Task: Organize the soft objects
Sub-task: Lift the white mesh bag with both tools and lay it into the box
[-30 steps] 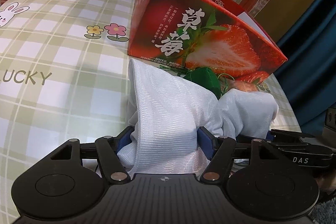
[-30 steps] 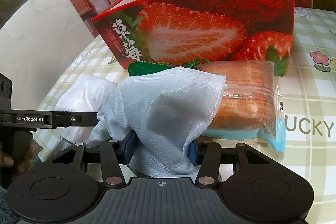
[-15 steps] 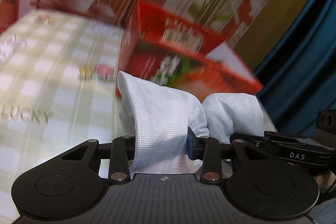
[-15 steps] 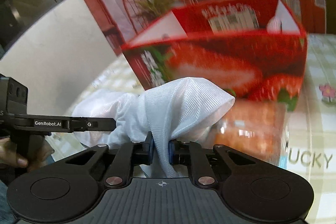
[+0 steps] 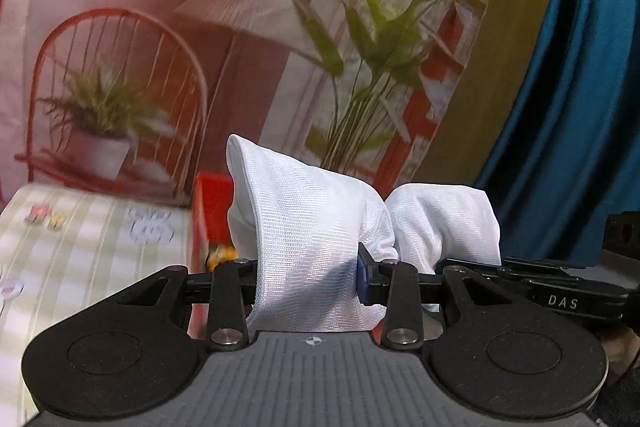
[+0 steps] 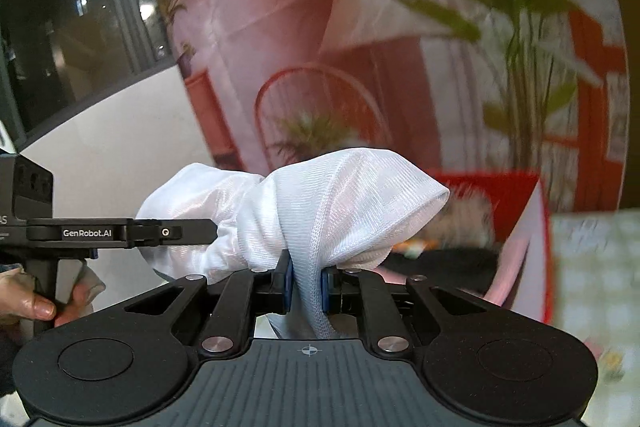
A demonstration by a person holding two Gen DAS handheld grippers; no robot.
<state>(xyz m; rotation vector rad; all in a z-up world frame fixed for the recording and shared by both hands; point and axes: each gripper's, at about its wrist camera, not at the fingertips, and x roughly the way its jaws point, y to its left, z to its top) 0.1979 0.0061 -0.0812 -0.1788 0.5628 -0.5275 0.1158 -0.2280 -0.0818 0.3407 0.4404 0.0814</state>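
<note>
Above the green-checked table (image 5: 80, 247) and red box (image 6: 516, 195), before a printed backdrop (image 5: 160, 7) and blue curtain (image 5: 580, 107), the left claw (image 5: 306, 273) and right claw (image 6: 306, 285) each pinch the white mesh cloth (image 5: 304, 227).

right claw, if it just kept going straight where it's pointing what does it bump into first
Probably the red strawberry box. The right claw, shut on the white mesh cloth, points slightly down toward the box's open top, just ahead and a little right. Depth is blurred, so it might pass over the near rim into the box.

Even indoor light, blurred background, fisheye edges
</note>
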